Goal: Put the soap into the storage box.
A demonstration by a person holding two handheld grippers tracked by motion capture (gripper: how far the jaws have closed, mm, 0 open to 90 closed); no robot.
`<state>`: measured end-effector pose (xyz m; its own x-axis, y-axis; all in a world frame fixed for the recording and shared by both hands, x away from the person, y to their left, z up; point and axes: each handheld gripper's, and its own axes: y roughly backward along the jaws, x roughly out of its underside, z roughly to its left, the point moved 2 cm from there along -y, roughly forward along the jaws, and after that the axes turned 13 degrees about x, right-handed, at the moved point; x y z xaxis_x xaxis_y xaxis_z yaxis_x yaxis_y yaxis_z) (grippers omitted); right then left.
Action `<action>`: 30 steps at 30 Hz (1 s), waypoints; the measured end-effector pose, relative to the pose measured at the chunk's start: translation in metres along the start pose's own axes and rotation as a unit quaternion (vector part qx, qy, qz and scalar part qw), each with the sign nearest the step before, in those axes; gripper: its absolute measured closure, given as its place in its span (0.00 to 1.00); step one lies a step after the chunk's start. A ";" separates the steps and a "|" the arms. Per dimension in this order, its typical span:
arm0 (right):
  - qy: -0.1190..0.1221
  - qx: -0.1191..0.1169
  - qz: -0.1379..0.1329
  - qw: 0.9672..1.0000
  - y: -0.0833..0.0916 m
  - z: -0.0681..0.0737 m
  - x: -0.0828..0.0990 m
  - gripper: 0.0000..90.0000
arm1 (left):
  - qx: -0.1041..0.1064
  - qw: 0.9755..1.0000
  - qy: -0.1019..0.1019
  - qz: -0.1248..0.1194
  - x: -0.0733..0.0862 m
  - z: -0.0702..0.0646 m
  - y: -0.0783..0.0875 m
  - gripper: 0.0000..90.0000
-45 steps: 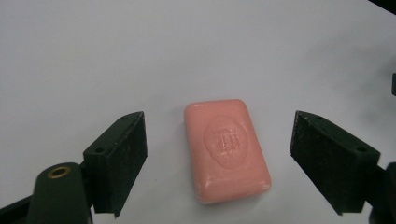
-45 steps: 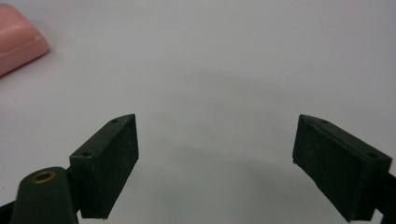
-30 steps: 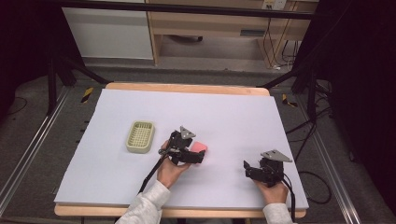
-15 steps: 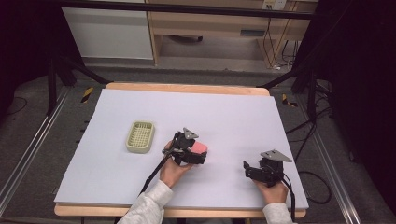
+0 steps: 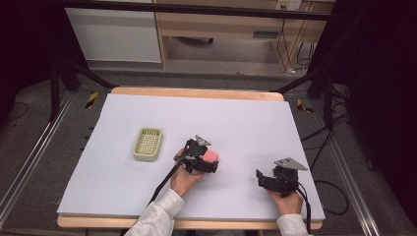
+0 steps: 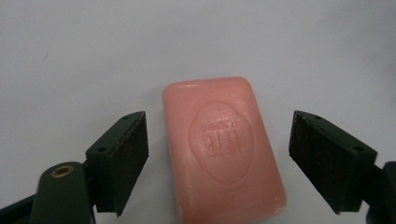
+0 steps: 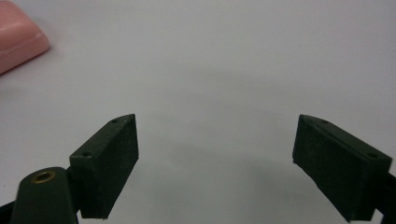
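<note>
We saw a pink soap bar [image 6: 223,149] lying flat on the white counter [image 5: 123,182], near its middle and toward the person's side. Its stamped oval emblem faced up. In the left gripper view the bar lay between the two black jaws of the left gripper [image 6: 217,163], which stood wide open on either side of it, a strip of bare counter showing between each jaw and the soap, so neither touched it. In the high view that gripper [image 5: 212,161] sat over the soap [image 5: 212,156], held by the person's left hand [image 5: 184,179], a light sleeve [image 5: 157,219] behind it.

The right gripper [image 5: 259,176] rested well apart from the bar, nearer the counter's right edge, in the right hand [image 5: 286,200]. In its own view its jaws [image 7: 215,168] also stood wide open over bare counter, with a corner of the soap [image 7: 18,42] at the upper left.

A pale green slotted soap dish [image 5: 147,144] sat on the counter to the left of the left gripper, near but apart from it.
</note>
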<state>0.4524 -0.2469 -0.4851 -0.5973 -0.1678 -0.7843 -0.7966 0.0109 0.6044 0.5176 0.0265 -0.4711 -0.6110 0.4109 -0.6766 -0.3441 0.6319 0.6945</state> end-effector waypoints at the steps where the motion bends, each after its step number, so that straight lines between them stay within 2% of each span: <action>1: 0.000 0.000 0.000 1.000 0.000 0.000 0.000 0.16 | -0.002 1.000 0.000 0.004 0.001 0.000 -0.002 0.21; 8: 0.000 -0.001 0.001 1.000 0.000 0.000 0.000 0.16 | -0.006 1.000 -0.007 0.018 0.002 0.001 -0.007 0.24; 15: 0.000 -0.001 0.001 1.000 0.000 0.000 0.000 0.16 | -0.002 1.000 -0.003 0.026 0.003 0.001 -0.010 0.27; 21: 0.001 -0.002 0.001 1.000 0.000 0.000 0.000 0.16 | 0.000 1.000 0.008 0.029 0.003 0.003 -0.013 0.29; 30: 0.002 -0.003 0.001 1.000 -0.001 0.000 0.000 0.16 | -0.002 0.999 0.010 0.031 0.004 0.004 -0.015 0.33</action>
<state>0.4528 -0.2468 -0.4855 -0.5986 -0.1711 -0.7826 -0.7947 0.0044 0.6070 0.5230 0.0213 -0.4848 -0.6446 0.4360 -0.6280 -0.3085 0.6033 0.7354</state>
